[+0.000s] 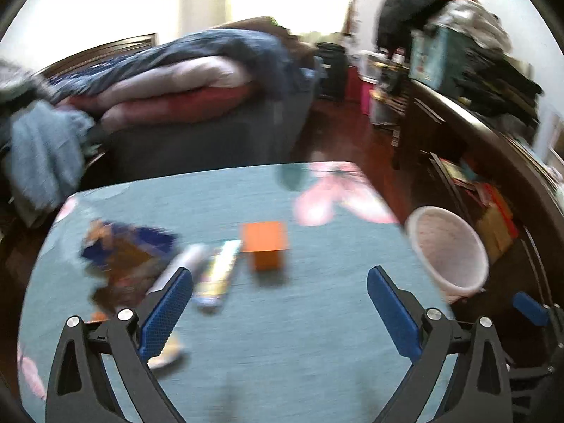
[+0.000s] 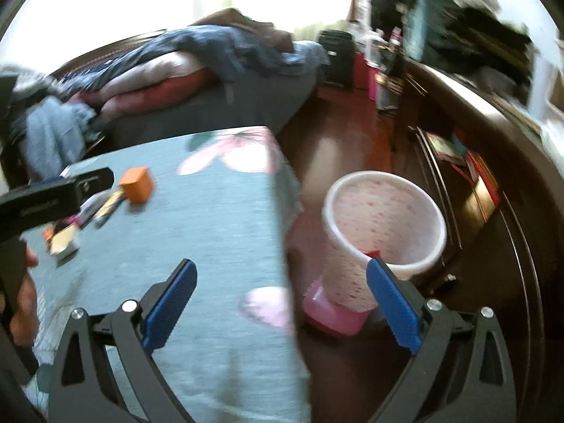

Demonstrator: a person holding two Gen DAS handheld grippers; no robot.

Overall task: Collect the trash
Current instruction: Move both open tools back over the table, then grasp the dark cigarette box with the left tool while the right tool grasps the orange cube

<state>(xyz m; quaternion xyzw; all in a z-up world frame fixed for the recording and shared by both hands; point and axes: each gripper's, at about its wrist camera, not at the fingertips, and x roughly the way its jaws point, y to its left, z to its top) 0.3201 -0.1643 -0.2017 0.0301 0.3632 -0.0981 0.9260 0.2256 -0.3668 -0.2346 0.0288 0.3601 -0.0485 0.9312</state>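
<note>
Collecting looks barely under way, judged from how things lie: most of the trash sits on the teal tablecloth [image 1: 317, 335] and the white bin [image 2: 384, 218] on the floor beside the table shows only a small red scrap low inside, near its front wall. Left gripper [image 1: 280, 283] hovers over the table with its blue fingers spread wide and nothing between them; right gripper [image 2: 282, 276] hangs at the table's right edge, fingers likewise parted and bare, one finger over the cloth, the other in front of the bin. Left on the table: an orange box [image 1: 265, 245] near the middle, standing square with no clear long axis; just left of it a colourful flat packet [image 1: 216, 273] and a pale tube-like piece [image 1: 178, 266], lying side by side, their long axes running from near-left to far-right in the left wrist view, far ends pointing toward the orange box. Further left, a crumpled blue-and-brown wrapper [image 1: 123, 257], no axis to speak of. Motion blur hides labels and finer shape. A small pale scrap shows behind the left finger; cannot tell what it is. Bin stands upright on a pink base, mouth open upward, well within reach of the right side. Nearly all items remain to be picked and dropped.
</note>
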